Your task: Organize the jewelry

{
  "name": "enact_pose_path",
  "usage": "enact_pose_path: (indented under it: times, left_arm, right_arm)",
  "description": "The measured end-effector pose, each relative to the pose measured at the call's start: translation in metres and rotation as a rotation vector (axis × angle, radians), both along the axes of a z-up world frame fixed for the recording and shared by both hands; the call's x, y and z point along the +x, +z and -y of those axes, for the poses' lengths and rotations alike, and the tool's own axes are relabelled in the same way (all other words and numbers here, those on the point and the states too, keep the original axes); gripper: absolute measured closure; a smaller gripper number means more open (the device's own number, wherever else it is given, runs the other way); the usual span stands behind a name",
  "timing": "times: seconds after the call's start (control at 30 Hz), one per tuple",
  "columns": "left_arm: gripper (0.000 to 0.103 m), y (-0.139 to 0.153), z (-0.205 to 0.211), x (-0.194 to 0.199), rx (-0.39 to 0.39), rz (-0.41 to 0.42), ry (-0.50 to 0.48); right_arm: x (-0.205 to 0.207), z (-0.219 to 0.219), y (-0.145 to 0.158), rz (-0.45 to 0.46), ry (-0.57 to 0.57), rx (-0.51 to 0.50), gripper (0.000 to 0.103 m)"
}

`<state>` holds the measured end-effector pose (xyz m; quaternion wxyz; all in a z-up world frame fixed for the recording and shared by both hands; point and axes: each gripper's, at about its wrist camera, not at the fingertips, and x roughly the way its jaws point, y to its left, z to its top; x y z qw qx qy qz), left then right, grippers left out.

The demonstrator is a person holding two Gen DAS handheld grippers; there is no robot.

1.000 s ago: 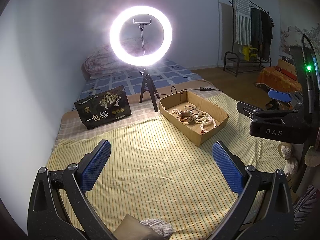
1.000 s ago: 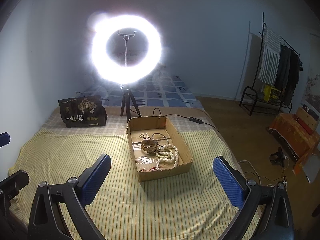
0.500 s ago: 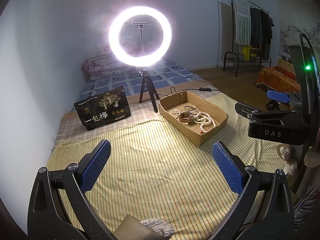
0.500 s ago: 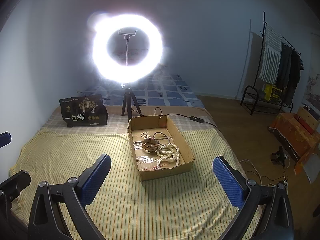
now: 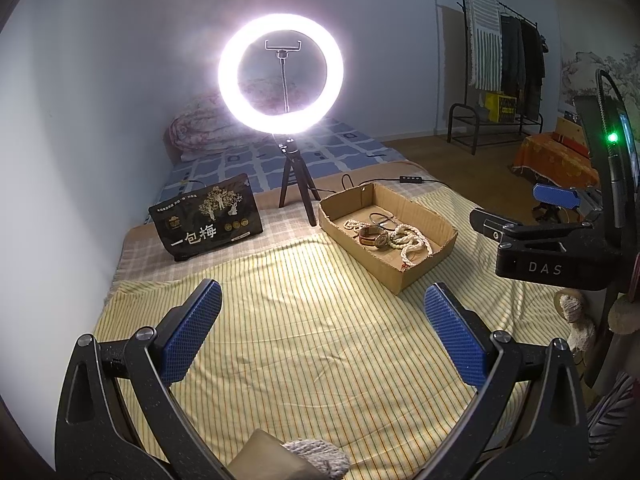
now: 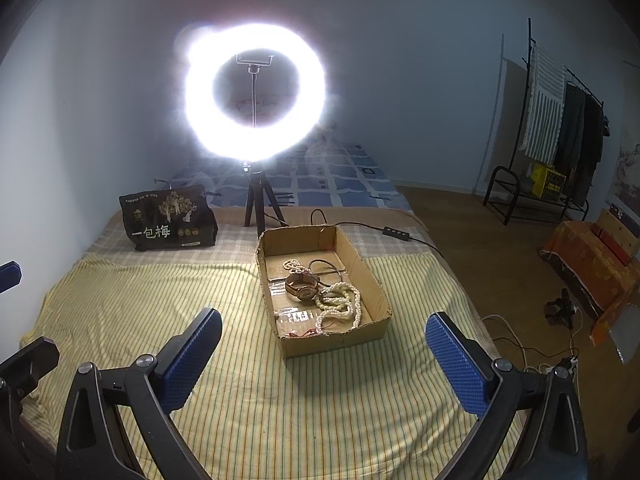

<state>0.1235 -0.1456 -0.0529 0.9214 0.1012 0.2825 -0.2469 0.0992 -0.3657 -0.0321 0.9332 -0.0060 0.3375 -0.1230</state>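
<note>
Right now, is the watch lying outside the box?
No, the watch lies inside the box, beside the pearl beads.

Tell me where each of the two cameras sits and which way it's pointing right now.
Left wrist: on the left gripper, above the striped bedspread, facing the ring light; its own open fingers show, with the right gripper at the right edge.
Right wrist: on the right gripper, facing the cardboard box; its own open fingers show.
Shared: box, pearl necklace, black bag, ring light.
</note>
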Motion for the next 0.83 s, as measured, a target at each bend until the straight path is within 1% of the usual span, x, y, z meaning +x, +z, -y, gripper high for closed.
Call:
enact_pose_path:
  times: [0.67,0.83]
  left_arm:
    - [0.000,-0.0008,-0.0005,-0.0004,0.000,0.001,0.001]
    - [0.000,0.0015,0.0017,0.0005,0.003,0.021,0.012]
  right_arm:
    - [0.0017,-0.0034,-0.0014,-0.017,0.007,0.005,0.000]
    - [0.0030,-0.0045,-0.0038,-0.027,0.011,0.006,0.000]
